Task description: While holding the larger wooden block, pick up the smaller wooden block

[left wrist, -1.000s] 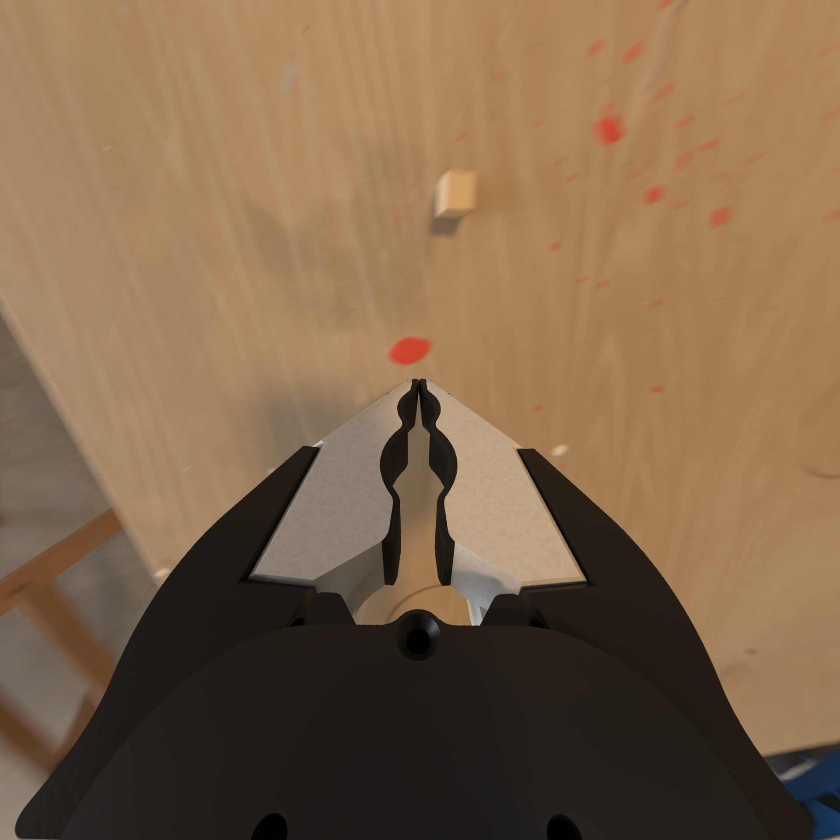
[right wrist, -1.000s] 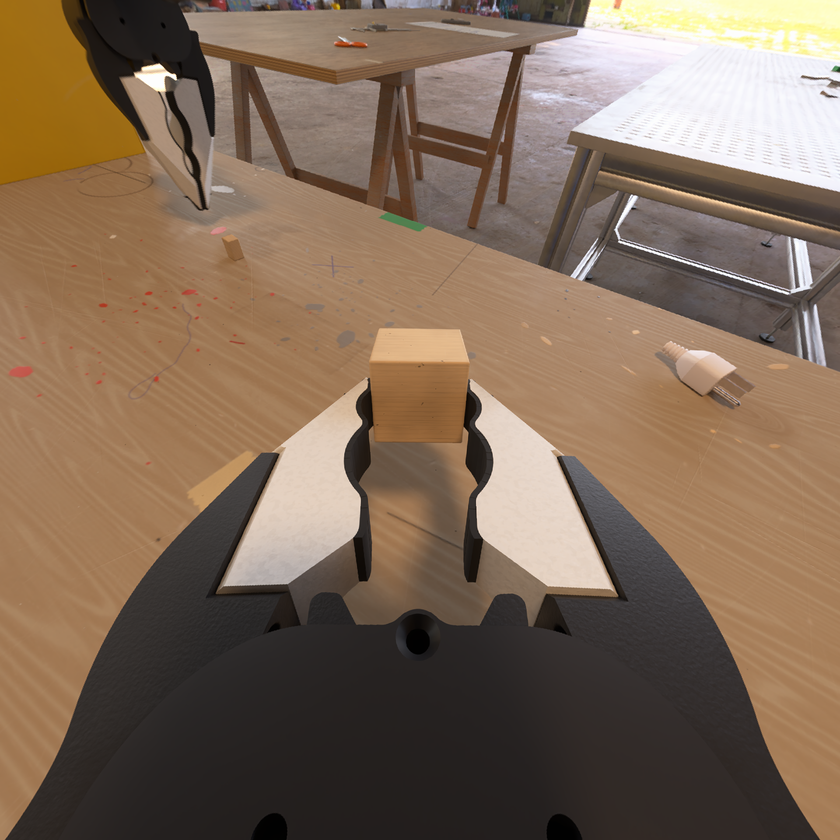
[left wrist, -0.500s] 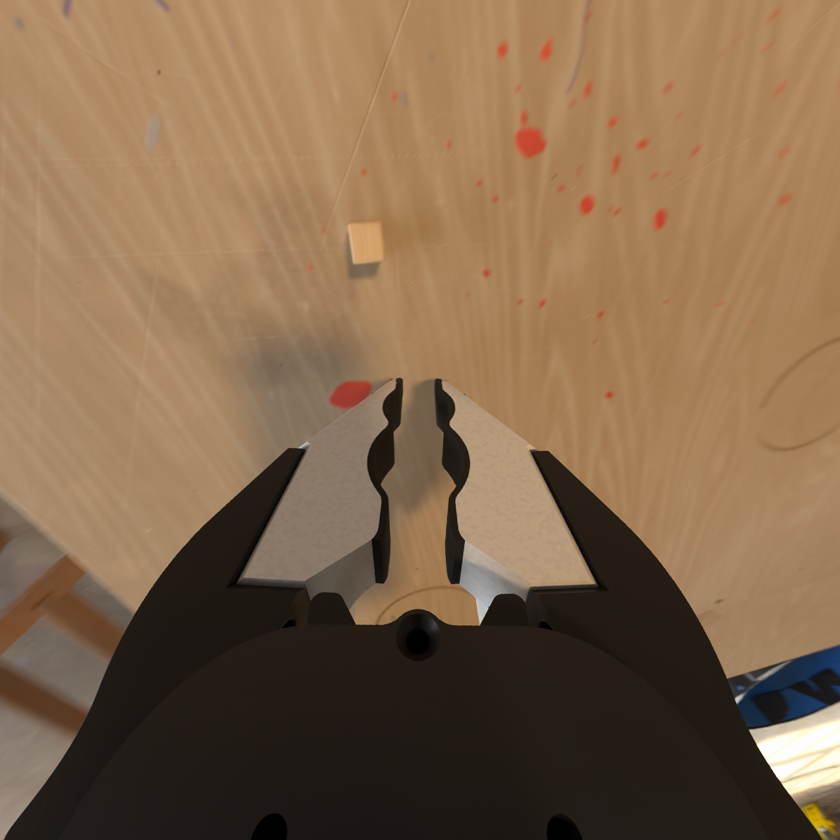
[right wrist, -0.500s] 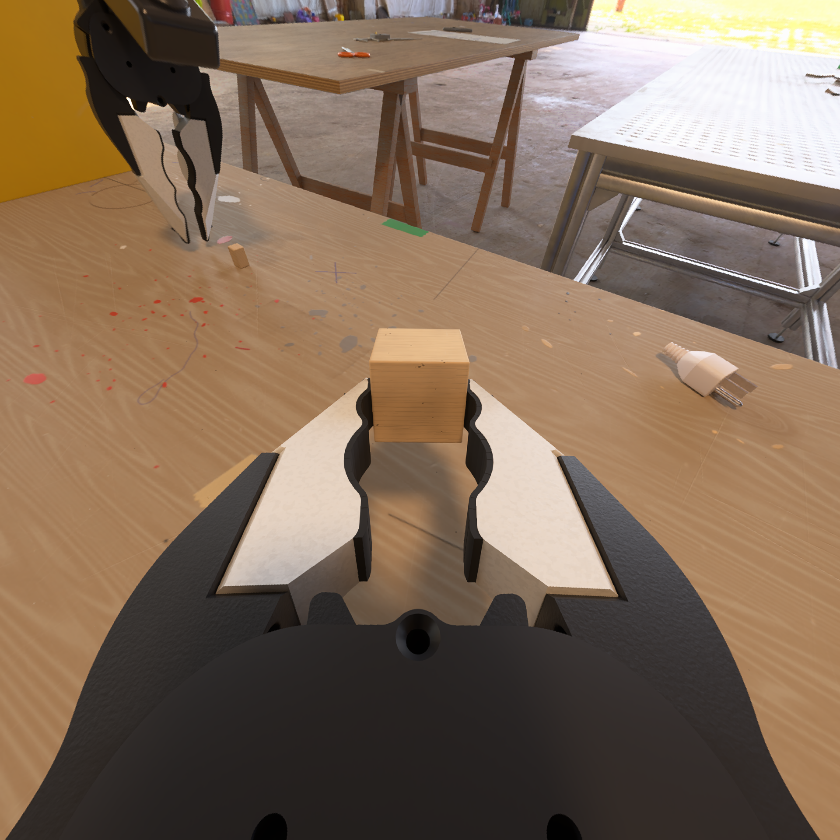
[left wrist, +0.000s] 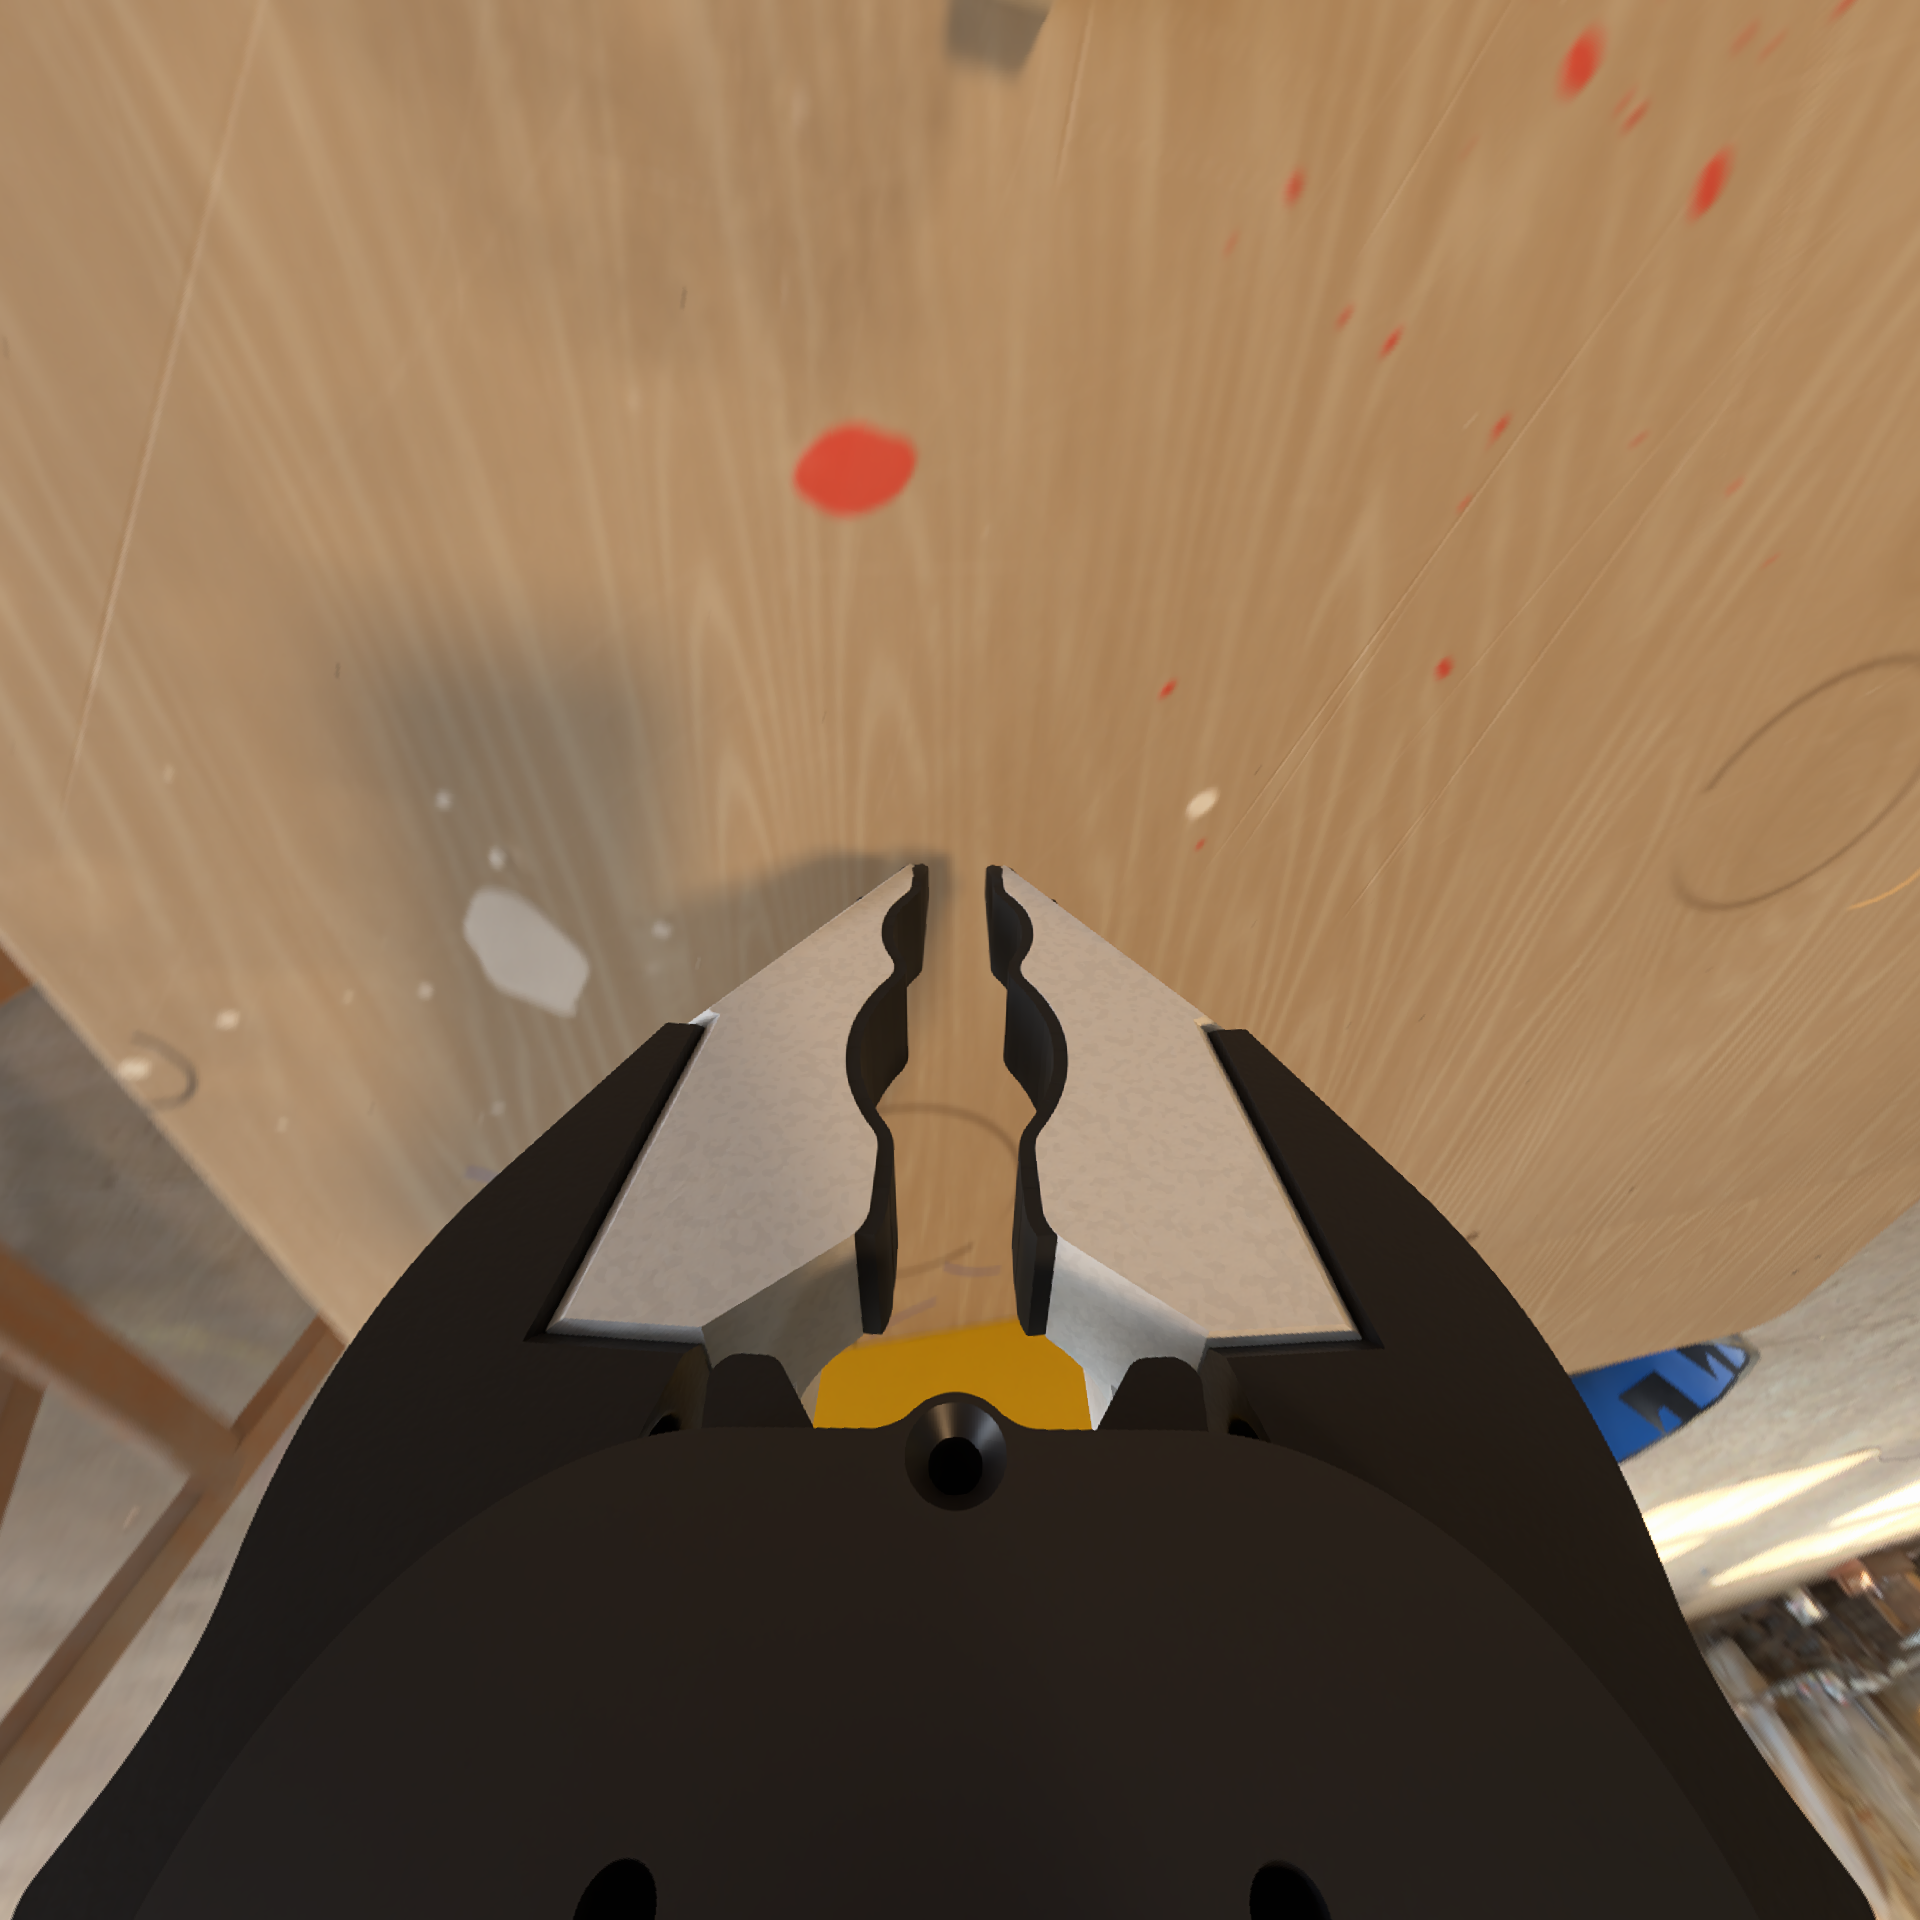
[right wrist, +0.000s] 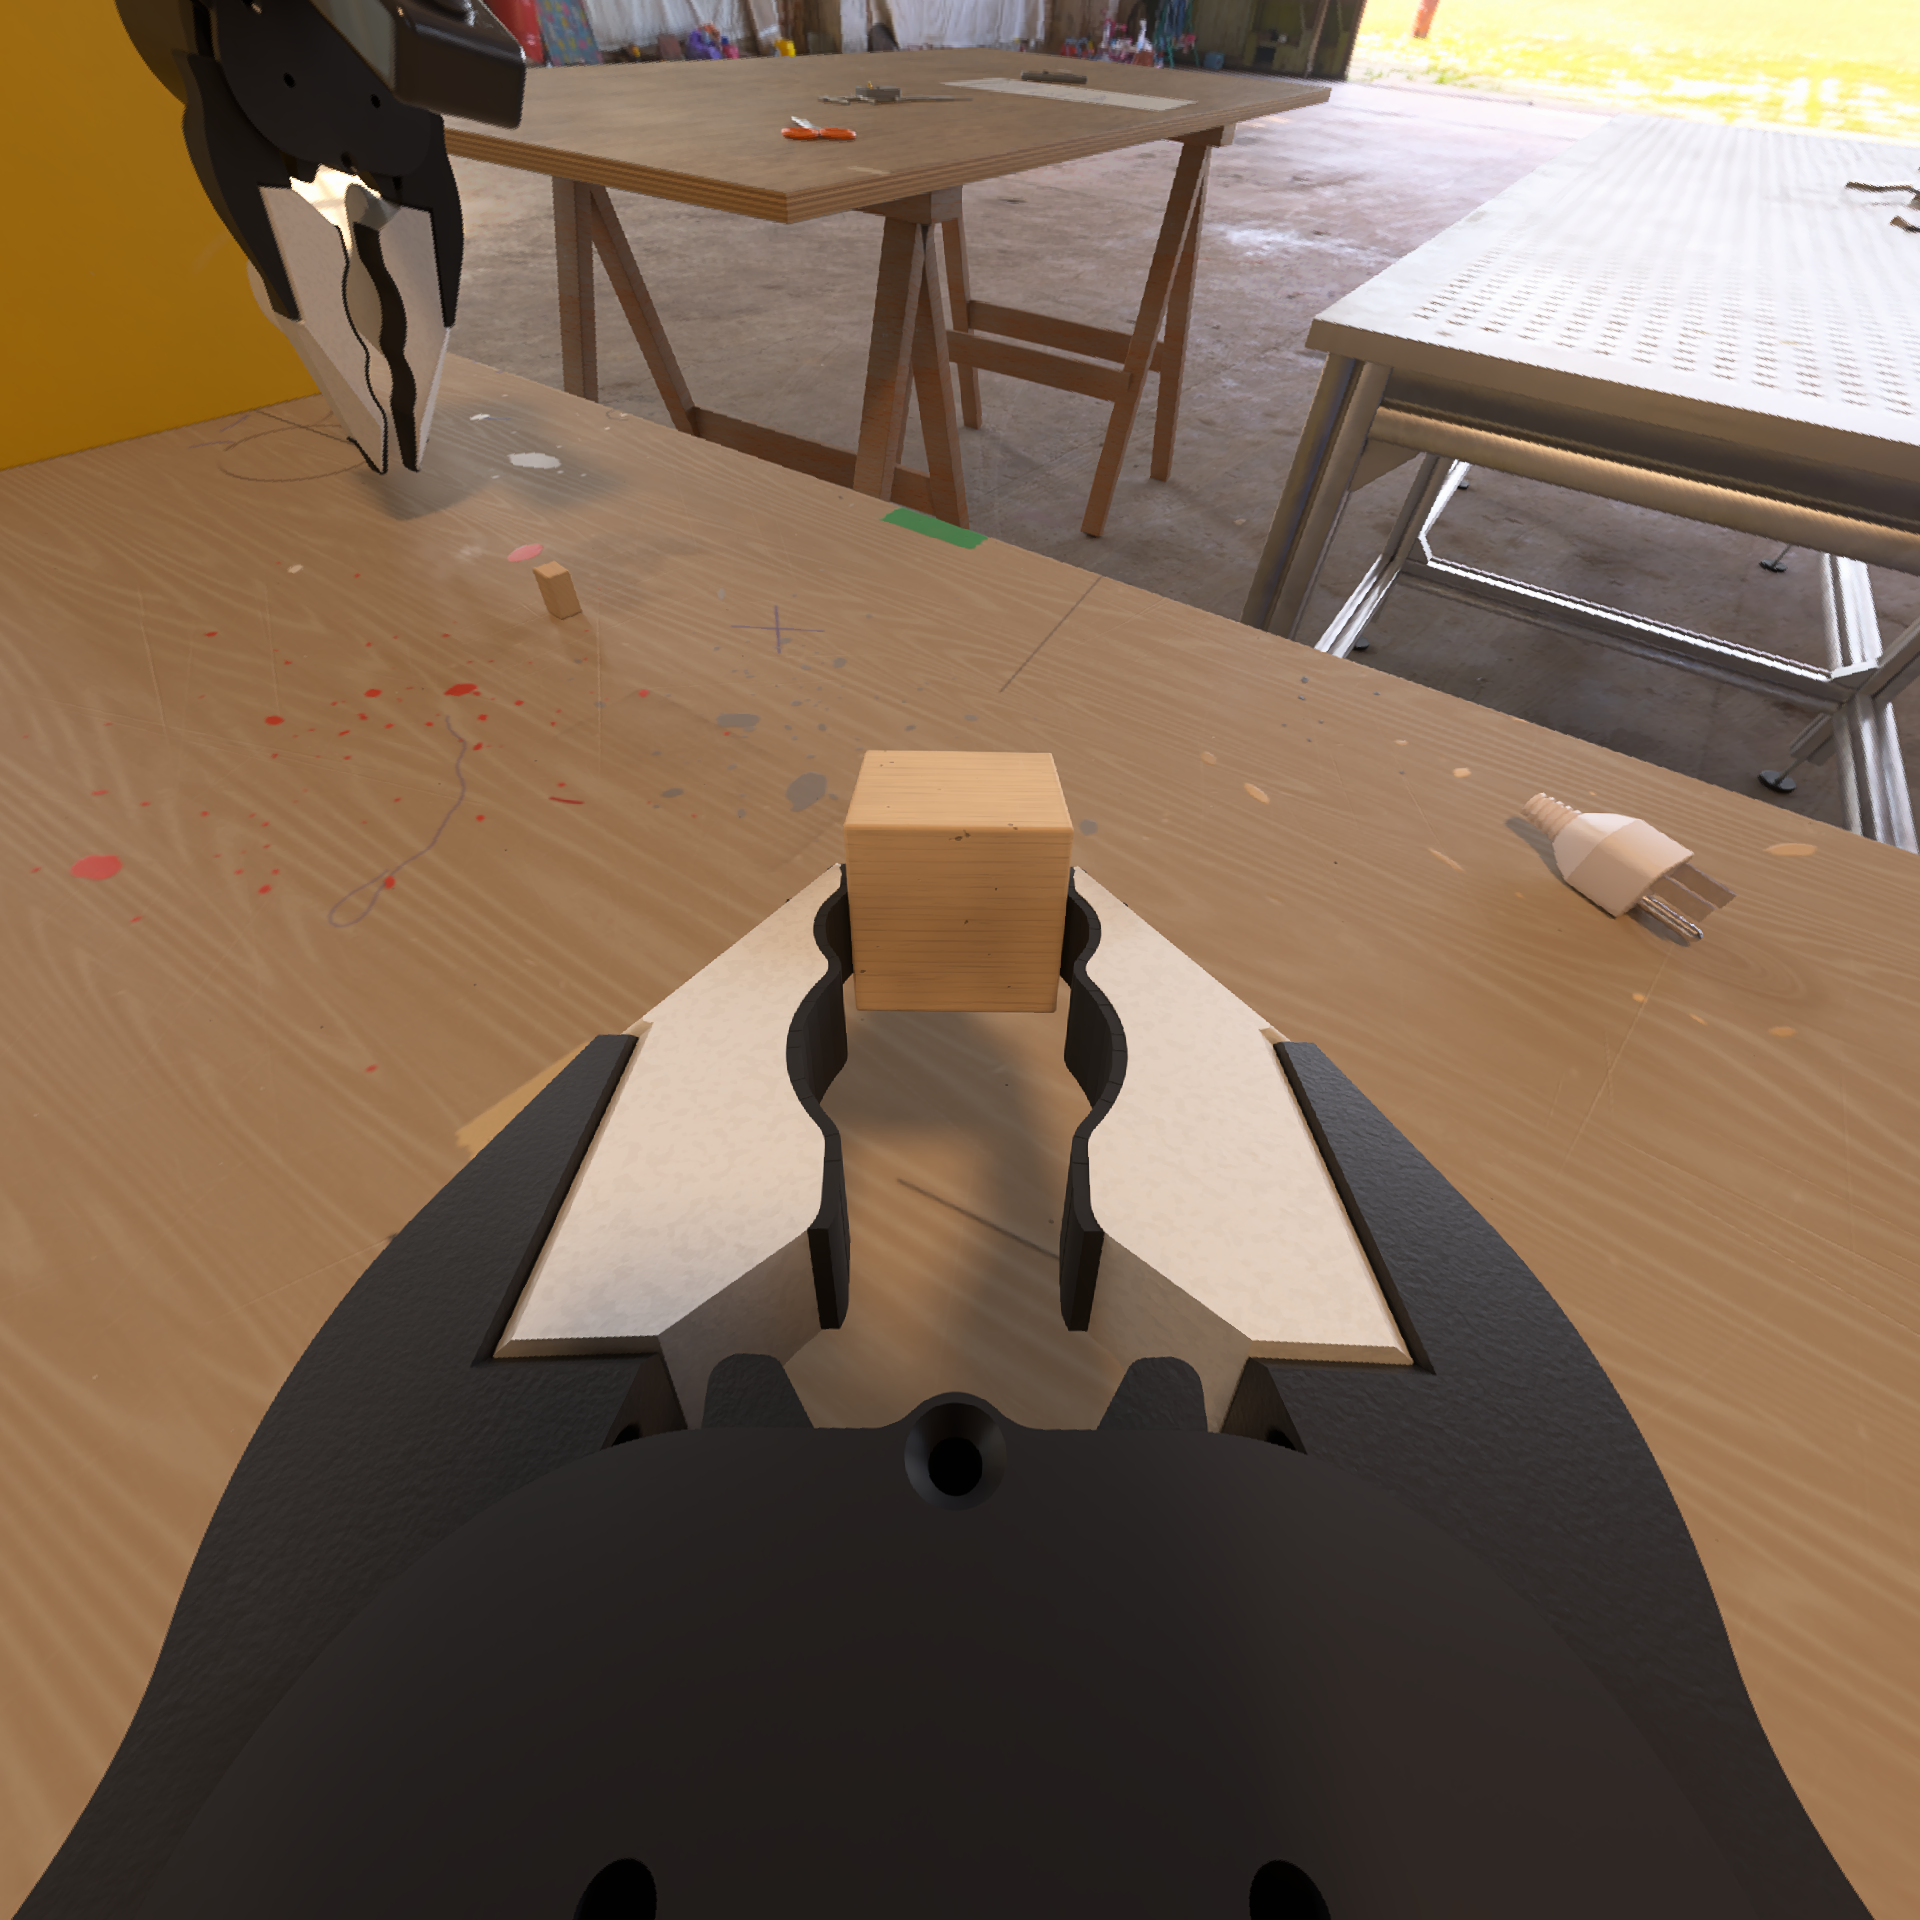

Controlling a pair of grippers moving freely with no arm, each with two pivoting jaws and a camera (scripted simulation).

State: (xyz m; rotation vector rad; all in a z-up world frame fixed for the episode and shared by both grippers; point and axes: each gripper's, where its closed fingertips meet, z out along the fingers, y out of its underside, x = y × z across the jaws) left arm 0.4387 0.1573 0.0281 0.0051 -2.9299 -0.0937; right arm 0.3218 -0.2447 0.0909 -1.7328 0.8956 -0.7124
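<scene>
The larger wooden block [right wrist: 956, 883] is a light cube clamped between the fingertips of my right gripper [right wrist: 956, 878], held just above the wooden table [right wrist: 1351, 1091]. The smaller wooden block [right wrist: 558, 590] stands on the table far ahead to the left, beside a pink paint spot. My left gripper [right wrist: 390, 457] hovers beyond it near the yellow wall, pointing down. In the left wrist view my left gripper [left wrist: 954, 873] is open by a narrow gap and empty. Only a grey shadow [left wrist: 992, 31] shows at the top edge there; the small block itself is out of frame.
A white plug [right wrist: 1610, 868] lies on the table at the right. A green tape strip [right wrist: 933, 528] marks the far table edge. A yellow wall [right wrist: 104, 260] stands at the left. A red paint spot [left wrist: 854, 468] and a white spot [left wrist: 525, 951] lie below the left gripper.
My left gripper went from shut to slightly open and drew back from the small block, which slid out of the top of its view. My right gripper and the large block stayed still.
</scene>
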